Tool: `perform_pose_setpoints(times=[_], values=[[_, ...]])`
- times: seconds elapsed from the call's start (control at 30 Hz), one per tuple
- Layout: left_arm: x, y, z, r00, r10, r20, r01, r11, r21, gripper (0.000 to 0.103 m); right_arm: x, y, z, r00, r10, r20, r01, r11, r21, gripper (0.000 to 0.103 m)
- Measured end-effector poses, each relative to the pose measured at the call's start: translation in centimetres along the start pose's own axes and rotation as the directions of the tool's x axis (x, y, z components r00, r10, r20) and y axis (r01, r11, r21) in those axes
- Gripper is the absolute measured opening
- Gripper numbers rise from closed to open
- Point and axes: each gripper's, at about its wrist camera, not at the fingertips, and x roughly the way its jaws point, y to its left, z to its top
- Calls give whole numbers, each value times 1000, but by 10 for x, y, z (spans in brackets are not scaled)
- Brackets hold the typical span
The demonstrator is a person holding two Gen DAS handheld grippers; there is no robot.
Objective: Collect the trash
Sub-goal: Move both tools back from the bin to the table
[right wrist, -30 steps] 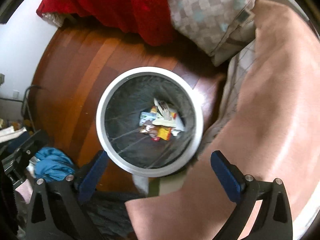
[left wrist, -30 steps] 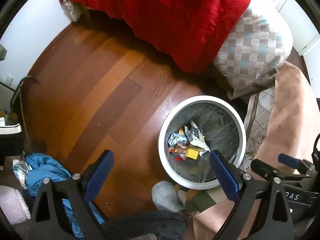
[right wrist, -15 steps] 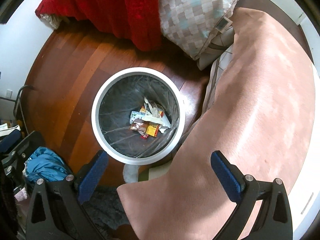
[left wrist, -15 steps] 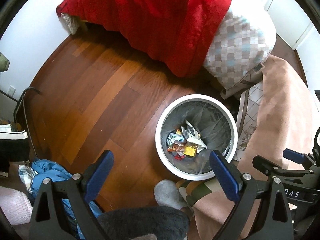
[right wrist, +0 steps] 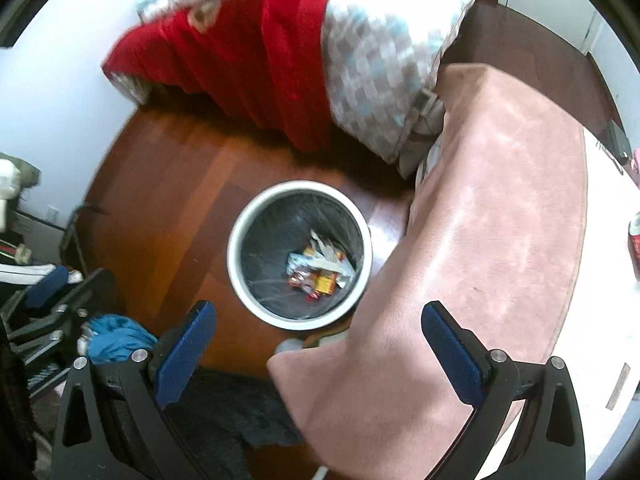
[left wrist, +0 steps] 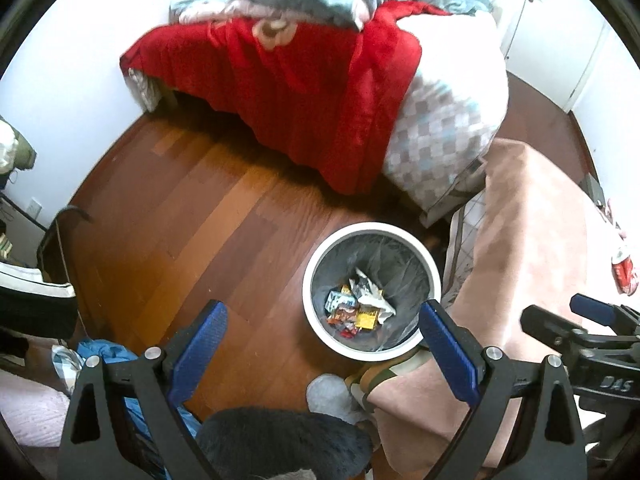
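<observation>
A white round trash bin [left wrist: 312, 276] with a grey liner stands on the wooden floor and holds several wrappers [left wrist: 358, 308]. It also shows in the right wrist view [right wrist: 236, 248], with the wrappers [right wrist: 318, 270] inside. My left gripper [left wrist: 320, 336] is open and empty, high above the bin's near side. My right gripper [right wrist: 316, 340] is open and empty, above the bin's near rim and the pink surface. A red can-like item [left wrist: 624, 276] lies at the far right; it also shows in the right wrist view [right wrist: 634, 248].
A bed with a red blanket [left wrist: 288, 80] and a checked quilt [left wrist: 436, 140] stands behind the bin. A pink cloth-covered surface [right wrist: 480, 220] lies to the right. Blue clothing [left wrist: 104, 356] and dark bags lie at the left. The right gripper's body [left wrist: 580, 336] shows at the lower right.
Both grippers have risen and pulled back from the bin, so it looks smaller and more of the bed and room shows. Both stay open and empty.
</observation>
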Motion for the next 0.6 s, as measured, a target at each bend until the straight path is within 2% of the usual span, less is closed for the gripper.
perform_pose_setpoints(times=[0.17,0.23,0.33,0.53,0.6], values=[[-35,-24,2,996,39,81,-41,999,26,97,-56,-24,-10,989,114,94,-119,991,55,103],[-45,-45,3,993,24,116,-28,999,35,97,-72,-40,-14,985,125,117,-134,988,75,103],[-45,-81,5,992,-5,130,-3,998,61,97,-93,-78,-20,982,132,133,-148,982,117,103],[-2,-199,4,996,-68,59,59,987,147,97,-108,-202,-18,992,-49,114,26,980,198,103],[19,-247,3,997,-61,40,52,980,191,97,-103,-259,-9,985,-158,73,140,968,207,103]])
